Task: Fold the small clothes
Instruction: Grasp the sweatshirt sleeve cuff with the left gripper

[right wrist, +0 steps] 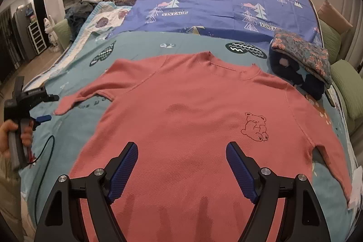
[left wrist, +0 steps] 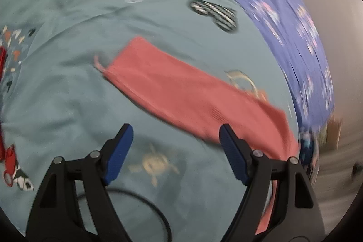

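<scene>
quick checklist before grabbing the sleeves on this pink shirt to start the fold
1. Pink long-sleeved knit shirt lies flat, front up, on the teal patterned bedsheet: ok.
2. Left gripper open, nothing between its fingers: ok.
3. Right gripper open over the hem, nothing held: ok.
4. Left sleeve spread out ahead of the left gripper: ok.
5. Black cable lies clear of the shirt: ok.
6. Right sleeve cuff lies flat: cannot tell.
</scene>
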